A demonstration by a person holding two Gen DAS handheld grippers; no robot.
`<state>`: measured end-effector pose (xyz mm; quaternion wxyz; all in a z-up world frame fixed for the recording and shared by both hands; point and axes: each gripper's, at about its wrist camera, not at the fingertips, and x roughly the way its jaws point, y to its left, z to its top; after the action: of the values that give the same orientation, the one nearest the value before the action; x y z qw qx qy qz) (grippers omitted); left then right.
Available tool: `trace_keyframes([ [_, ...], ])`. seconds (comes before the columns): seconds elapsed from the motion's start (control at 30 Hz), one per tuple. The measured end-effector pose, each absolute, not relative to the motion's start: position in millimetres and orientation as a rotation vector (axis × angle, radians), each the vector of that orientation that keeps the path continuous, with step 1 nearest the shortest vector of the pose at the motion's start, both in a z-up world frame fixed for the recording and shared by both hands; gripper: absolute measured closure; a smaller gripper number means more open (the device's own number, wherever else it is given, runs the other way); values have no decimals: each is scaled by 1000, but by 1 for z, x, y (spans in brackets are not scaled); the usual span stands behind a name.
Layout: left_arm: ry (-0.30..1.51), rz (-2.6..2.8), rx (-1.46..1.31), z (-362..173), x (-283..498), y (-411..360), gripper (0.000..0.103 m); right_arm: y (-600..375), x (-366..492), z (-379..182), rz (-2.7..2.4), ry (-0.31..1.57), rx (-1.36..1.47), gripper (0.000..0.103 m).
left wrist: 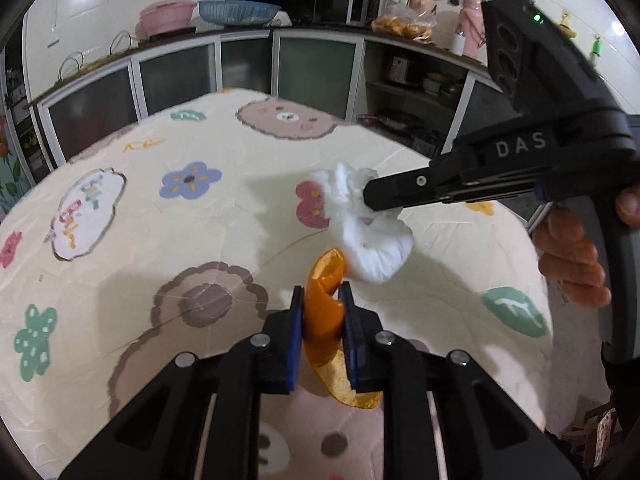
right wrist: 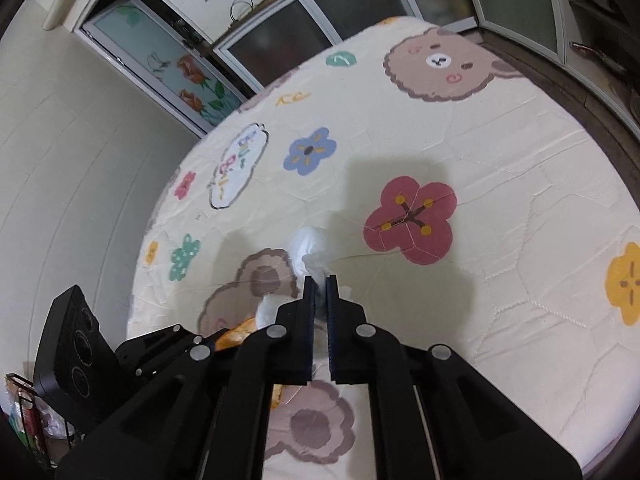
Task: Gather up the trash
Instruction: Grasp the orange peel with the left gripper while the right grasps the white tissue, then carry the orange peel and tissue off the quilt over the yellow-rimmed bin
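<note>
My left gripper (left wrist: 322,292) is shut on a curled orange peel (left wrist: 325,320) and holds it just above the patterned tablecloth (left wrist: 160,240). My right gripper (right wrist: 320,280) is shut on a crumpled white tissue (right wrist: 308,250), lifted above the cloth. In the left wrist view the right gripper (left wrist: 370,196) comes in from the right, with the tissue (left wrist: 370,248) hanging from its tips just beyond the peel. In the right wrist view the peel (right wrist: 236,336) shows at lower left, beside the left gripper's body.
The round table wears a cream cloth with bears and flowers (right wrist: 412,220). Kitchen cabinets (left wrist: 180,76) and a counter with a microwave (left wrist: 346,6) stand behind. A wall and a flowered door (right wrist: 180,76) lie to the left.
</note>
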<state>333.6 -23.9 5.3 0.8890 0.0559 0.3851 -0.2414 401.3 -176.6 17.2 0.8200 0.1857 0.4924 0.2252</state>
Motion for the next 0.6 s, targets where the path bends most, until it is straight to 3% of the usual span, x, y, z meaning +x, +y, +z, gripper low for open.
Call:
trace_keyframes([
  [0.6, 714, -564, 133, 51, 253, -19, 87, -260, 274, 95, 406, 830, 418, 98],
])
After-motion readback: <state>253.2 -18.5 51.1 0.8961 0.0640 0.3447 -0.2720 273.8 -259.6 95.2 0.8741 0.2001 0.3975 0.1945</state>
